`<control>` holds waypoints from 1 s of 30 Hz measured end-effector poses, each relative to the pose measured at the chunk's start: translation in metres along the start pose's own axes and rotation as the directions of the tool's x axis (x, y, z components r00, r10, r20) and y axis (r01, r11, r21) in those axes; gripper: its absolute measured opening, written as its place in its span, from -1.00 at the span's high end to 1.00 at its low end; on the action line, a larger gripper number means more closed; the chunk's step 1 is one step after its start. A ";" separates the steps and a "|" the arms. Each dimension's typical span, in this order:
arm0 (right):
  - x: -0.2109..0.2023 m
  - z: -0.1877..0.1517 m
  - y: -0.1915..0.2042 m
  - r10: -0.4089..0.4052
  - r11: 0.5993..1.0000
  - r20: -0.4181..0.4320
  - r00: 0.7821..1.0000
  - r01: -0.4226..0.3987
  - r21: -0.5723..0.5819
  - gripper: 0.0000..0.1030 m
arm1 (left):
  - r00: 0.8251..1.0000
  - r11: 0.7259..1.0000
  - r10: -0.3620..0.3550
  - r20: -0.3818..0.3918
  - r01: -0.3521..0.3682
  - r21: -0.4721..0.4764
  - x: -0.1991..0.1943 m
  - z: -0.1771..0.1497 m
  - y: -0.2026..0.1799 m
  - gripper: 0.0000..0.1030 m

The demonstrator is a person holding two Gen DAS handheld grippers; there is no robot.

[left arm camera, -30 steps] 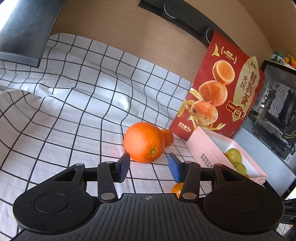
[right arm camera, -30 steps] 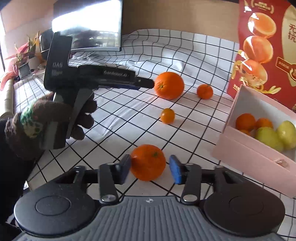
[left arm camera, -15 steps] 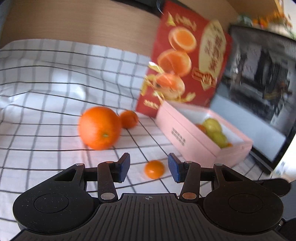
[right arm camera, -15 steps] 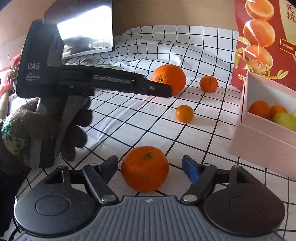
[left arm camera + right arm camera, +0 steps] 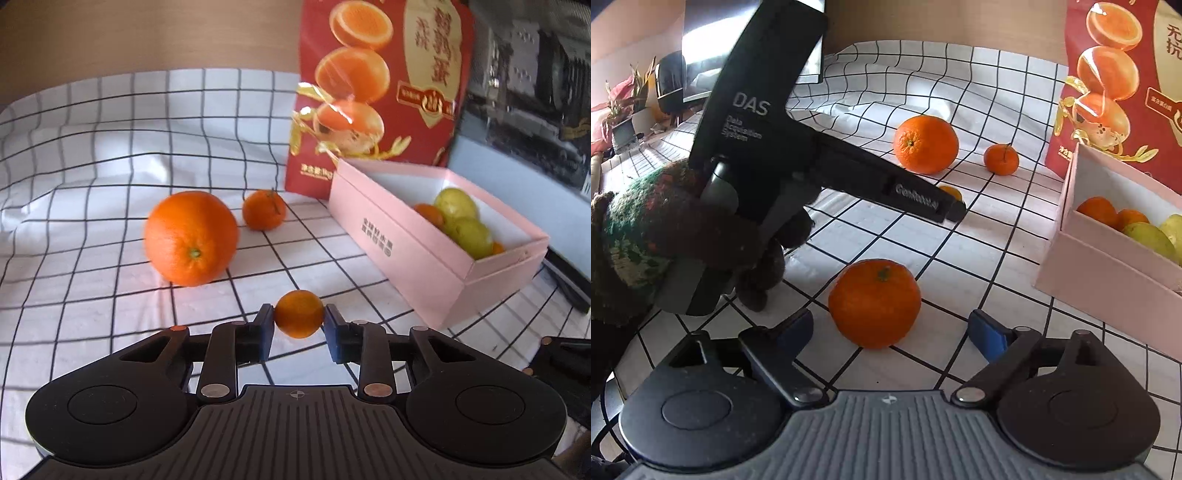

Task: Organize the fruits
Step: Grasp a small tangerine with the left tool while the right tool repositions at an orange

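- The smallest orange (image 5: pixel 299 314), at lower centre, is clamped by the left claw (image 5: pixel 298 325).
- The right claw (image 5: pixel 891 332) is being opened wide around a tangerine (image 5: pixel 874 303), untouched, at lower centre.

On the checked cloth (image 5: pixel 92 147), the big orange (image 5: pixel 191 238) lies left of the small mandarin (image 5: pixel 264 209), close beside it. The box (image 5: pixel 424 258) stands to their right with fruit (image 5: pixel 461 218) in it, the printed bag (image 5: pixel 380 92) upright just behind it. The tiny orange (image 5: pixel 299 314) sits nearer, between the left gripper's (image 5: pixel 298 326) pads. In the right wrist view another mandarin (image 5: pixel 874 302) lies between the right gripper's (image 5: pixel 890 332) widening jaws, untouched.
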State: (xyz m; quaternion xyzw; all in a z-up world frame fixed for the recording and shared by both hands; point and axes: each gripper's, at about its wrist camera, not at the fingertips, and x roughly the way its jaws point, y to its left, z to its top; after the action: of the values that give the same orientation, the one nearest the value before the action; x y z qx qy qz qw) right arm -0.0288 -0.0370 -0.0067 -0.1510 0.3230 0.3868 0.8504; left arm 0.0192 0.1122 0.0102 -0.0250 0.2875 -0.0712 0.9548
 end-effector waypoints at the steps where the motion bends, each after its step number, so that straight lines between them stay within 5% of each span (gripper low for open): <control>1: 0.001 0.000 0.000 0.004 1.000 -0.003 1.000 -0.004 -0.003 -0.84 | 1.000 1.000 -0.015 0.005 0.015 -0.017 -0.005 -0.001 0.002 0.34; 6: 0.003 0.001 0.002 0.042 0.998 -0.032 0.999 -0.043 -0.039 -1.00 | 0.997 0.993 0.033 0.069 -0.025 -0.112 -0.051 -0.021 0.004 0.35; 9: 0.001 0.001 0.004 0.039 0.999 -0.033 0.999 -0.040 -0.035 -1.00 | 0.992 0.987 0.001 0.127 0.020 -0.159 -0.078 -0.038 0.005 0.35; 23: 0.001 0.000 0.010 0.007 1.000 -0.027 1.000 -0.007 -0.002 -0.99 | 0.994 0.948 0.030 0.102 0.004 -0.319 -0.090 -0.060 0.027 0.35; 28: 0.001 0.002 0.011 -0.007 1.000 0.001 1.000 0.007 0.010 -0.73 | 0.996 0.944 0.018 0.092 0.013 -0.329 -0.089 -0.061 0.028 0.35; 30: -0.001 0.002 0.012 -0.005 1.000 0.018 1.000 0.005 0.010 -0.40 | 0.996 0.944 0.012 0.091 0.019 -0.331 -0.089 -0.061 0.029 0.35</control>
State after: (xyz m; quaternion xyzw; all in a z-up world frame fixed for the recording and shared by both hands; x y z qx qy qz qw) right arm -0.0377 -0.0282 -0.0045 -0.1441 0.3170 0.3842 0.8551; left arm -0.0839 0.1537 0.0052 -0.1888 0.2512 -0.0221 0.9491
